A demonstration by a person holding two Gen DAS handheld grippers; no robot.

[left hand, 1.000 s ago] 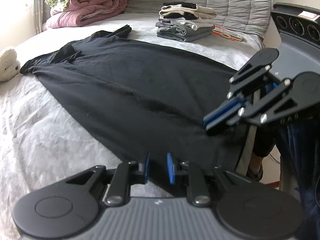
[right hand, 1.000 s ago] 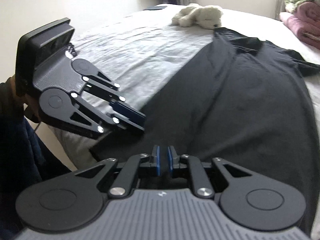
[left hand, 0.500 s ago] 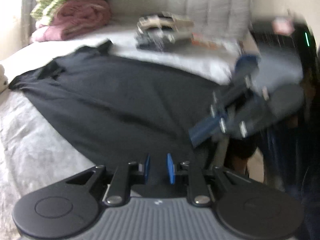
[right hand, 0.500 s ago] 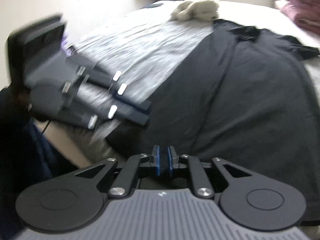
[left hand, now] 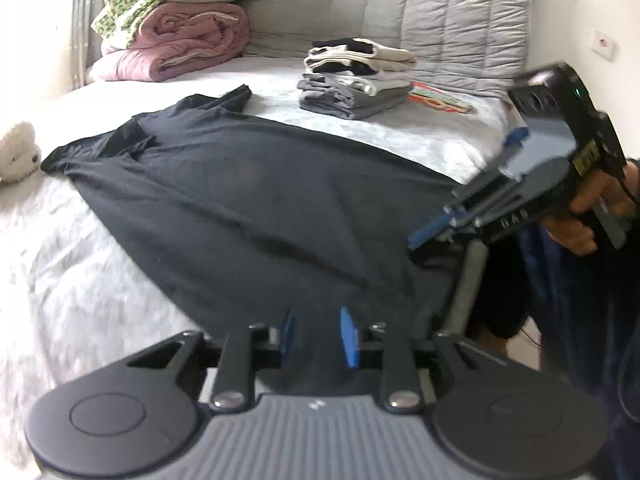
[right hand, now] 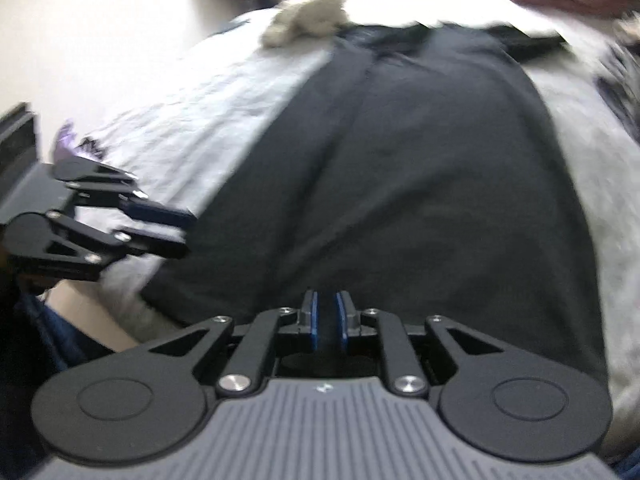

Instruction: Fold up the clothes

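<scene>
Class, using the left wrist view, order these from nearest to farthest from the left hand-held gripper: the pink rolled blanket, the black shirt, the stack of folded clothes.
1. black shirt: spread on the bed, its hem right at the left hand-held gripper.
2. stack of folded clothes: beyond the shirt, right of centre.
3. pink rolled blanket: far left corner, by the headboard.

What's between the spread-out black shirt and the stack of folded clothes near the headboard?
Only bare grey-white bedsheet separates the black shirt from the folded stack, in the left wrist view.
</scene>
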